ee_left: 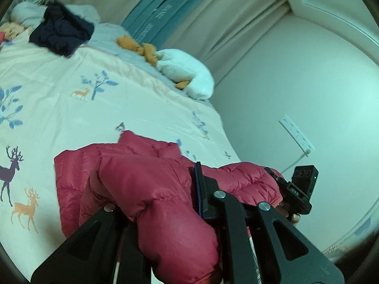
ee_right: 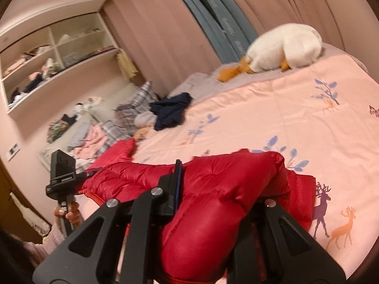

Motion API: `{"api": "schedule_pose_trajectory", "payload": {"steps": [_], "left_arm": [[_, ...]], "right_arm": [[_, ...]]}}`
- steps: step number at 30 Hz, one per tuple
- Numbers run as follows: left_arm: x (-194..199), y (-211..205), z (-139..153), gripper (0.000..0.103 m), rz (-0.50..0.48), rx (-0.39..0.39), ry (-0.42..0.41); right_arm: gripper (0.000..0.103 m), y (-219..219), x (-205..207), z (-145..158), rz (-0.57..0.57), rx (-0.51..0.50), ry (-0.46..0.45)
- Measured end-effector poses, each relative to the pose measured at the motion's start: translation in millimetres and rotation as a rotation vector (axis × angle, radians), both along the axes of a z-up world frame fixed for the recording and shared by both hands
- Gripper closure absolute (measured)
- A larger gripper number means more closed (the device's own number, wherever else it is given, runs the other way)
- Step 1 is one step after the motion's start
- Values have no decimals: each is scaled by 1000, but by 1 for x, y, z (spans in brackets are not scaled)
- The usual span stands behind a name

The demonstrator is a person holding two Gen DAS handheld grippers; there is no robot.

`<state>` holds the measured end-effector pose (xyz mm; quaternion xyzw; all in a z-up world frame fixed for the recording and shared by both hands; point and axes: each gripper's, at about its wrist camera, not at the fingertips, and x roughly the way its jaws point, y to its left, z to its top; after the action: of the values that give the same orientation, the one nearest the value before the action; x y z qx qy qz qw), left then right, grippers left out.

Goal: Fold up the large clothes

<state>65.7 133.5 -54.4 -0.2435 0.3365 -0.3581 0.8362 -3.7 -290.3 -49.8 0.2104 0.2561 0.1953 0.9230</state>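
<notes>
Bed (ee_left: 71,108) is carrying the red jacket (ee_left: 151,184); left tool (ee_left: 156,203) and right tool (ee_right: 213,203) are both pinching puffy folds; slick fabric risks slipping out.

The red puffer jacket (ee_right: 213,189) at the bottom centre is quilted cloth with a slick, slightly glossy sheen. The bedcover (ee_right: 296,123) across the right side looks like smooth printed fabric, faint satin shine. The white plush toy (ee_right: 284,49), upper right, is fuzzy and matt. The gripper arms are matt black plastic with small shiny metal bolts (ee_right: 157,191).
</notes>
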Motion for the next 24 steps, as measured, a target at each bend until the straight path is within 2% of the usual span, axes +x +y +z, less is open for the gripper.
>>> {"api": "schedule_pose_trajectory", "payload": {"steps": [8, 13, 24], "left_arm": [[64, -12, -49, 91, 73, 77, 144], [90, -17, -74, 91, 98, 104, 208], [132, -25, -98, 87, 135, 125, 290]], "right_arm": [[87, 0, 59, -52, -74, -45, 164], [86, -2, 82, -77, -88, -50, 223], [87, -14, 123, -104, -130, 18, 318]]}}
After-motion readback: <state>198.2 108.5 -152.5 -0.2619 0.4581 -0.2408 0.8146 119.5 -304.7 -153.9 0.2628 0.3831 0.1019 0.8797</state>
